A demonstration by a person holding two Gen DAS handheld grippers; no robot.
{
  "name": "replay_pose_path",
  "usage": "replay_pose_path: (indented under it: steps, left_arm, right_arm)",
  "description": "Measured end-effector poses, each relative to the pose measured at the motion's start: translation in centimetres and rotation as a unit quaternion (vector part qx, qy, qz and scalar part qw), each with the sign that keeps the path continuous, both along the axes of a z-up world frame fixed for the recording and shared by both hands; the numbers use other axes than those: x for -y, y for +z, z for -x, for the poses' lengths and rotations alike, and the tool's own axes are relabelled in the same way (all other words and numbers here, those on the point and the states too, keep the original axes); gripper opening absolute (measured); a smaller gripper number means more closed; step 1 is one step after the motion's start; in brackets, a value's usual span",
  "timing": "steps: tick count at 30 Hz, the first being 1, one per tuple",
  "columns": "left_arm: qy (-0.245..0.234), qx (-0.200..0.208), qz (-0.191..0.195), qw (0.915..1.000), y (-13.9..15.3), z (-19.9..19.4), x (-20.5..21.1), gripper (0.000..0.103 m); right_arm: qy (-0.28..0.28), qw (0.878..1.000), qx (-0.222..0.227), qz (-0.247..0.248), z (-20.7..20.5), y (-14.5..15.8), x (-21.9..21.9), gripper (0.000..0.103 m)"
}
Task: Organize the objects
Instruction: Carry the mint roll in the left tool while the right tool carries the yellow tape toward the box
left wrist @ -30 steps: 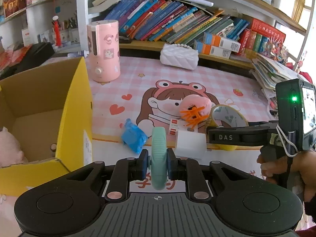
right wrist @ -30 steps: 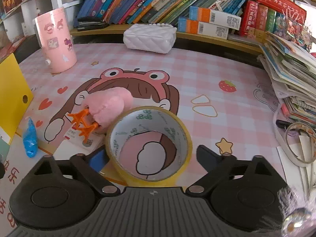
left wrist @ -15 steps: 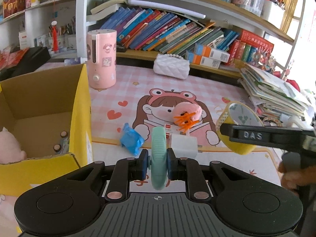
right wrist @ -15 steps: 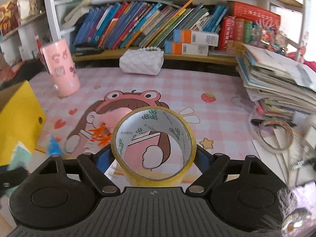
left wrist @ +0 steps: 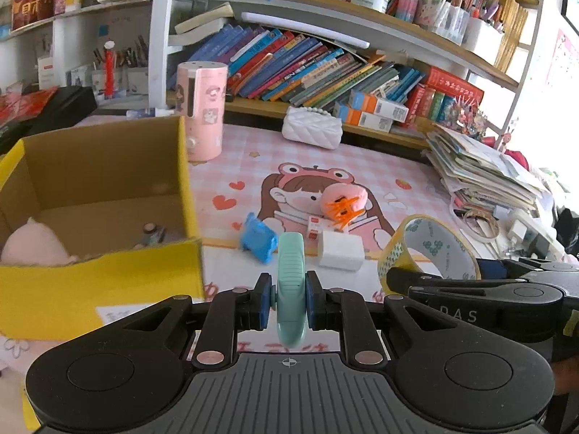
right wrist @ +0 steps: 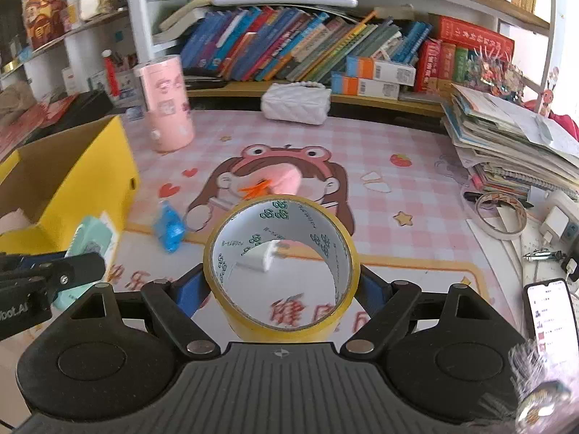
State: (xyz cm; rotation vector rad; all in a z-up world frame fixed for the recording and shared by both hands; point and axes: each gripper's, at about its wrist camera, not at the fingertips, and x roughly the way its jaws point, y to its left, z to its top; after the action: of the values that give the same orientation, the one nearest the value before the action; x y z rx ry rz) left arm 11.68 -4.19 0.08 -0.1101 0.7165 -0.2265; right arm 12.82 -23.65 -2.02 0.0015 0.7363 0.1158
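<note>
You are carrying two things at once: your left gripper (left wrist: 288,303) is clamped tight on a thin mint-green case (left wrist: 291,291), held on edge between the blue pads, and your right gripper (right wrist: 282,284) is squeezing a yellow roll of tape (right wrist: 281,266) across its width, both lifted clear of the pink desk mat (right wrist: 380,159). The yellow cardboard box (left wrist: 108,285) is sitting open just to the left, with a pink plush (left wrist: 34,244) and a few small bottles inside. Judging from this, the box is where both loads are heading. The two grippers are crowding each other near the box's corner, so you are risking a knock between them that could twist the case out of its narrow grip. The tape is round and slick, held only at two spots, so a tilt could be letting it roll free. Still waiting on the mat are the blue packet (left wrist: 257,240), the white block (left wrist: 341,251) and the pink toy with orange feet (left wrist: 343,199)
</note>
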Motion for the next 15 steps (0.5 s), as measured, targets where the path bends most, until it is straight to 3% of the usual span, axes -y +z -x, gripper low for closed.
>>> replay_pose_path:
  steps: [15]
  left_arm:
    - [0.039,-0.007,0.012,0.9991,0.1,6.2,-7.5,0.018]
  right_arm:
    - [0.033,0.999,-0.009,0.010,6.2,0.3,-7.5,0.082]
